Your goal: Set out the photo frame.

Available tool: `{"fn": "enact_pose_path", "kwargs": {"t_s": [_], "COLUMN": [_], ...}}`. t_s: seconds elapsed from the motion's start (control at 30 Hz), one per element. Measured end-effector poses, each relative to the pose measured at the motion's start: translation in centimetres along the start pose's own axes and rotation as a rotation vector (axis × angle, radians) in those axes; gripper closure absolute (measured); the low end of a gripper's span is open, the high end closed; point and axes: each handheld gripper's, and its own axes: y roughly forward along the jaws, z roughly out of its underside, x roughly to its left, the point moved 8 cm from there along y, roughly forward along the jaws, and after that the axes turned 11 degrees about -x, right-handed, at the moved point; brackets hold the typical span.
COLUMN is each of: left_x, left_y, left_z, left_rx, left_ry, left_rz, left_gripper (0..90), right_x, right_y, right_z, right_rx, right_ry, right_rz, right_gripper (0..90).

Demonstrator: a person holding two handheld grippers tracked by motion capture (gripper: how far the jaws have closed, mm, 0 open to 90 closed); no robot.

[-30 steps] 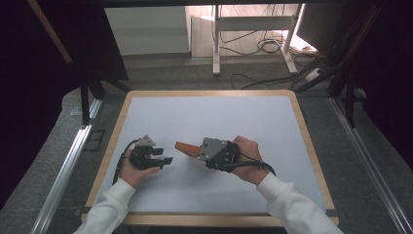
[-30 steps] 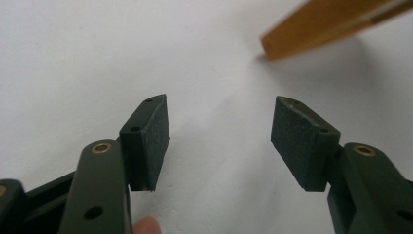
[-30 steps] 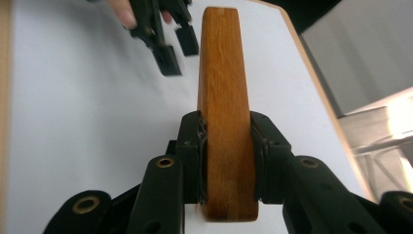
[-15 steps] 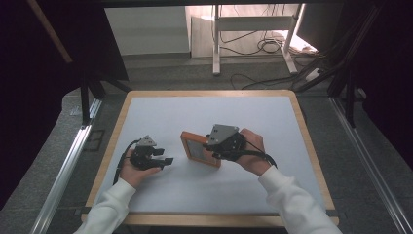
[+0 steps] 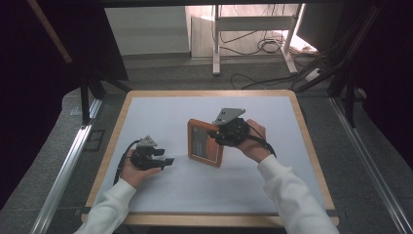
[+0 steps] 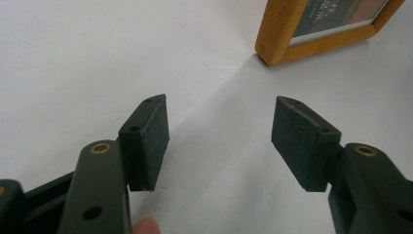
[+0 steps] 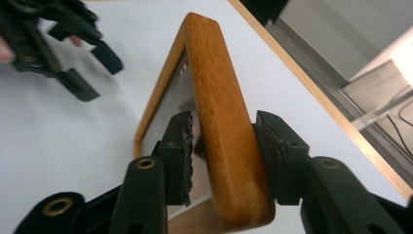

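A wooden picture frame (image 5: 204,144) stands tilted on its lower edge on the white table top, picture side toward my left hand. My right gripper (image 5: 217,138) has the frame's upper side rail (image 7: 219,112) between its jaws. They have just been opening: a narrow gap shows at the left pad (image 7: 181,146), and the right pad lies against the wood. My left gripper (image 5: 167,157) rests low on the table, a little left of the frame, open with nothing between its pads (image 6: 151,131). A corner of the frame (image 6: 277,34) shows ahead of it.
The white top has a wooden rim (image 5: 304,131) all round. Metal rails (image 5: 68,161) run along both sides of the table. Beyond the far edge stand a metal stand (image 5: 216,44) and loose cables (image 5: 263,46) on the floor.
My right gripper has carried the frame right and away, turning it from low and edge-on to standing upright on the table. The left hand has kept still.
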Motion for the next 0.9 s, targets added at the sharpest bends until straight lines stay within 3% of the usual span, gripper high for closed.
{"fn": "enact_pose_path", "kwargs": {"t_s": [0.3,0.63,0.8,0.9], "left_x": [0.1,0.2,0.1,0.1], "left_y": [0.0,0.0,0.0,0.0], "left_z": [0.0,0.1,0.0,0.1], "left_rx": [-0.002,-0.003,-0.004,-0.003], "left_ry": [-0.003,-0.004,-0.001,0.0], "left_rz": [0.001,-0.002,-0.002,-0.003], "left_gripper": [38.5,38.4,38.2,38.0], "right_x": [-1.7,-2.4,-2.5,-2.3], "right_y": [1.1,1.6,1.0,0.0], "right_z": [0.8,1.3,0.8,0.5], "right_rx": [0.015,0.023,-0.011,-0.025], "right_ry": [0.069,0.111,0.148,0.168], "right_rz": [0.057,0.068,0.093,0.082], "right_gripper": [50.3,44.6,36.5,33.4]}}
